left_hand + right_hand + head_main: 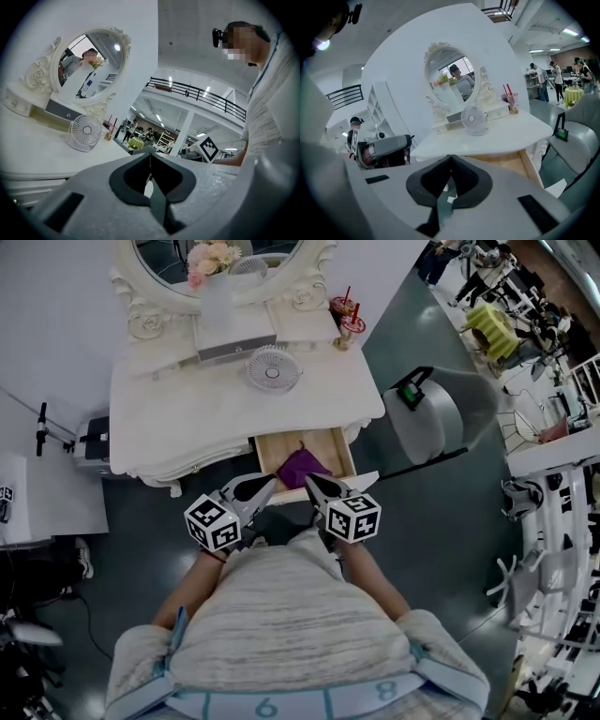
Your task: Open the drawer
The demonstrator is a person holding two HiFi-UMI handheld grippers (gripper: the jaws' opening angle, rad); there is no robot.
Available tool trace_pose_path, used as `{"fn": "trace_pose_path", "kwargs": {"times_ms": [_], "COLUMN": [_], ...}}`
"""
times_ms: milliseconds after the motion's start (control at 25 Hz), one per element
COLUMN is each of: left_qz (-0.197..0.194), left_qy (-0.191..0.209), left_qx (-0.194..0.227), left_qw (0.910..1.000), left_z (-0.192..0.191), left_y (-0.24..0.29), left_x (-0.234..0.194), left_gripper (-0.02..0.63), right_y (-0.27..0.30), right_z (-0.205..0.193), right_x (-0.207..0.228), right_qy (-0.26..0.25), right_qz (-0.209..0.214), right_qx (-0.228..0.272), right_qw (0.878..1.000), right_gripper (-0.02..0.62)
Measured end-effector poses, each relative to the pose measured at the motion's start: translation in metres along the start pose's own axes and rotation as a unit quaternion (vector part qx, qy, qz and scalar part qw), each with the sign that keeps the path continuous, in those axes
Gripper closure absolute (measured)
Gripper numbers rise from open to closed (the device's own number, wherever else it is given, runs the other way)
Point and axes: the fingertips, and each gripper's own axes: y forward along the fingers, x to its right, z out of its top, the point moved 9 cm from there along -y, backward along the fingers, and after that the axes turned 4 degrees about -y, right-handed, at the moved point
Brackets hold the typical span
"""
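The wooden drawer [271,452] of the white vanity table [187,418] stands pulled out toward me, with a purple cloth [302,468] lying in it. Both grippers hover side by side just in front of the drawer's front edge, close to my chest. My left gripper [273,482] has its jaws together with nothing between them, and its own view shows the tips [150,153] meeting above the tabletop. My right gripper [308,480] is shut and empty too [450,158]. In the right gripper view the open drawer [512,164] shows below the tabletop edge.
On the tabletop stand a small white fan [273,368], an oval mirror [225,259], a little white drawer box [234,338] and two cups with straws [347,320]. A grey chair [441,413] sits right of the table. A white cart [47,493] stands at the left.
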Motion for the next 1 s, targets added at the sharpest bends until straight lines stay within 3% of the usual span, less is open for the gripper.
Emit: {"fn": "trace_pose_path", "kwargs": {"times_ms": [1000], "left_qz": [0.004], "left_qy": [0.002], "left_qx": [0.003], "left_qw": [1.0], "left_z": [-0.008], "left_y": [-0.003], "left_x": [0.01], "left_gripper": [0.591], "right_y": [-0.017], "right_z": [-0.003], "right_x": [-0.007], "right_qy": [-0.002], "right_qz": [0.008], "right_qx": [0.011], "right_qw": [1.0], "right_gripper": [0.586]}}
